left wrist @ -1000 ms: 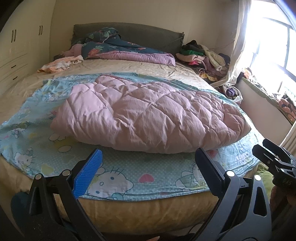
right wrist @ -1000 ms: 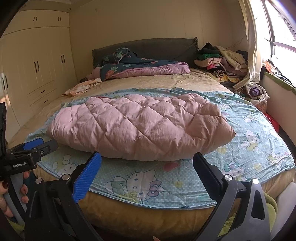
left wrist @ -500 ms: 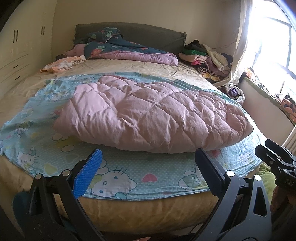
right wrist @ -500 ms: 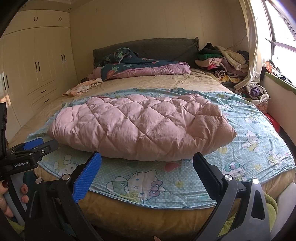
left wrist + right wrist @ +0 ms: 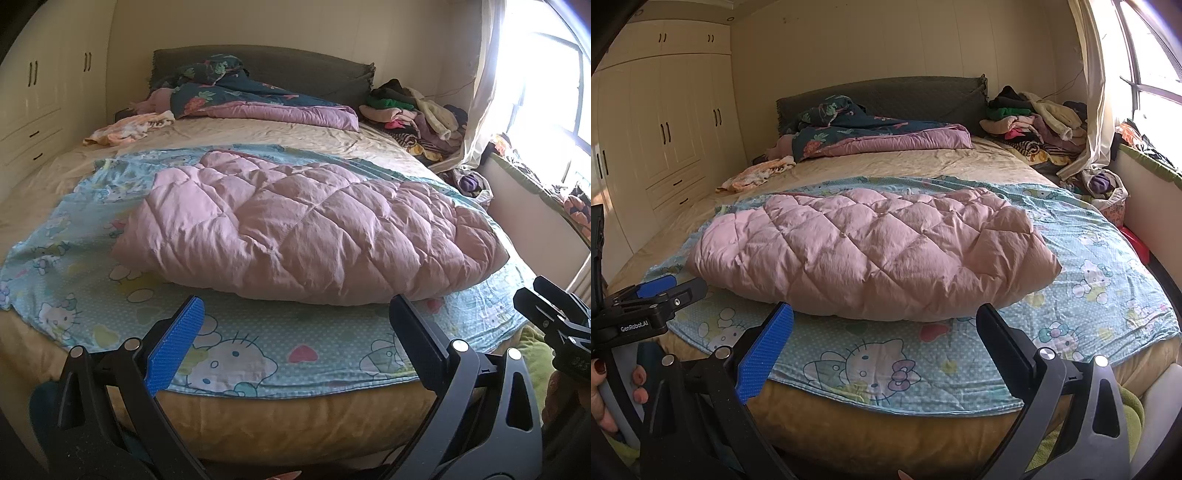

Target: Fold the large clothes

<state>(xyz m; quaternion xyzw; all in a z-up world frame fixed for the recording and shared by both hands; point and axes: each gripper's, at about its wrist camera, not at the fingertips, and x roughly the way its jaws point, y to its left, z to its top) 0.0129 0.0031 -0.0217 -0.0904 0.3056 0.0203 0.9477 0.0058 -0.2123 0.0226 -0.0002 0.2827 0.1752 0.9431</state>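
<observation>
Left wrist view: I've edged closer to pink quilted garment [image 5: 306,229]; both grippers [image 5: 295,343] [image 5: 886,343] wide, empty.

A cartoon-cat bedsheet [image 5: 258,354] covers the bed [image 5: 923,162] beneath a dark headboard [image 5: 916,96]; cream wardrobes [image 5: 665,140] line one wall, a heap of clothes [image 5: 1034,125] sits near the sunlit window [image 5: 546,74].

Daylight floods in from the window [image 5: 554,85] on the right, totally blown out there. Everything else is sharp, with fisheye bending and dark corners.
</observation>
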